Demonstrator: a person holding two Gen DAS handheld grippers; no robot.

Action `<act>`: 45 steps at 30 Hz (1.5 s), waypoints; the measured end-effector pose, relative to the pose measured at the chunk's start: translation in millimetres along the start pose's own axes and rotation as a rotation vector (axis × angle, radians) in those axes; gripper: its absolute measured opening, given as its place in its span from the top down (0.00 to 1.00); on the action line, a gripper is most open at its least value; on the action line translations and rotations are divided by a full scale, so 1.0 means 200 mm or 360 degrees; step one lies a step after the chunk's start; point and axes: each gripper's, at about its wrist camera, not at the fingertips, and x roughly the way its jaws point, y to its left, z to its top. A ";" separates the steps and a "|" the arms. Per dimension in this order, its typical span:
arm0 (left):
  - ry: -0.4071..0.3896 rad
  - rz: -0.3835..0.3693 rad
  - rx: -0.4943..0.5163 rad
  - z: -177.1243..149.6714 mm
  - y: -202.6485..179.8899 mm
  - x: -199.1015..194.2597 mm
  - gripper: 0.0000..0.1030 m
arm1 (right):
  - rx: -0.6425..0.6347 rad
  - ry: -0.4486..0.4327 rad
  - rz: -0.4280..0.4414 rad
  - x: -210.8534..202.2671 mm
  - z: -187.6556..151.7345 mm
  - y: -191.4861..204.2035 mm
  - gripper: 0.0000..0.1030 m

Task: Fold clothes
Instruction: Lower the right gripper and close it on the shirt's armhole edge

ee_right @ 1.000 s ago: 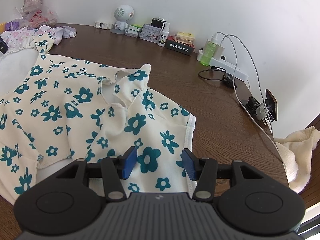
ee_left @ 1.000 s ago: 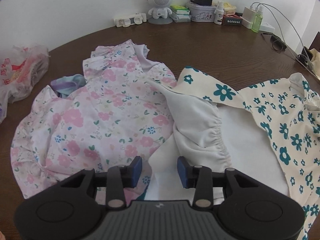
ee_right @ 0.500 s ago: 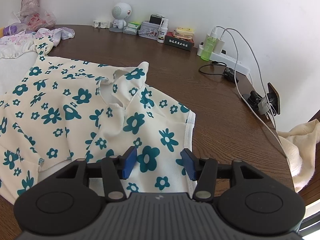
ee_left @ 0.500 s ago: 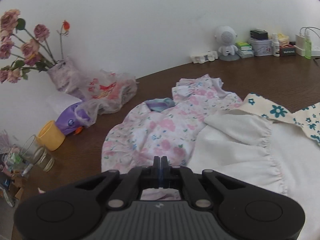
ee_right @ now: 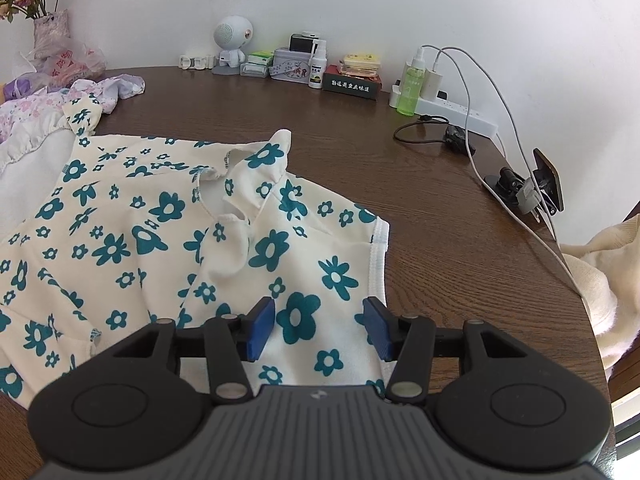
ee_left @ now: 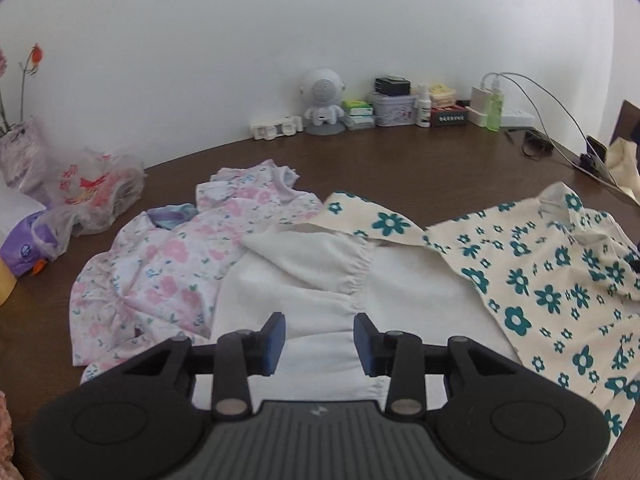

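- Bare brown table (ee_right: 360, 152) runs as a wide band between the clothes and the back wall, so there's loads of room to pass there.
- Back edge is crowded though: little white robot speaker (ee_left: 323, 100), tin (ee_left: 391, 109), spray bottle (ee_right: 316, 67), dark box (ee_right: 352, 82), all in a row against the wall.
- Right side is the messy bit: power strip (ee_right: 452, 110), green bottle (ee_right: 409, 90), white cables (ee_right: 516, 136) trailing along the edge, plus a clamp mount (ee_right: 528, 190).
- Left: crinkly plastic bag (ee_left: 96, 196) and vase (ee_left: 22, 152) block that corner.
- Teal-flower garment (ee_right: 140, 232) and pink floral one (ee_left: 160, 264) cover the middle.
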 end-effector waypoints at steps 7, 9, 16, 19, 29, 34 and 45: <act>0.0134 0.0035 0.0161 -0.11 -0.17 0.13 0.71 | 0.0046 -0.0071 0.0022 -0.07 0.03 -0.11 0.51; 0.0164 0.0065 0.0143 -0.12 -0.17 0.16 0.71 | 0.0051 -0.0079 0.0026 -0.07 0.07 -0.16 0.51; 0.0185 0.0110 0.0100 -0.15 -0.17 0.19 0.71 | -0.0087 -0.0034 0.0208 0.11 0.33 -0.11 0.51; 0.0179 0.0124 0.0096 -0.16 -0.18 0.19 0.71 | -0.0164 0.0029 0.0255 0.26 0.43 -0.03 0.51; 0.0156 0.0106 0.0065 -0.17 -0.16 0.19 0.71 | -0.0119 0.0175 0.0165 0.56 0.52 -0.05 0.93; 0.0132 0.0101 0.0049 -0.18 -0.15 0.18 0.71 | -0.0106 0.0151 0.0185 0.53 0.54 -0.06 0.85; 0.0111 0.0096 0.0049 -0.19 -0.15 0.18 0.71 | -0.0068 0.0237 0.0408 0.52 0.67 0.09 0.69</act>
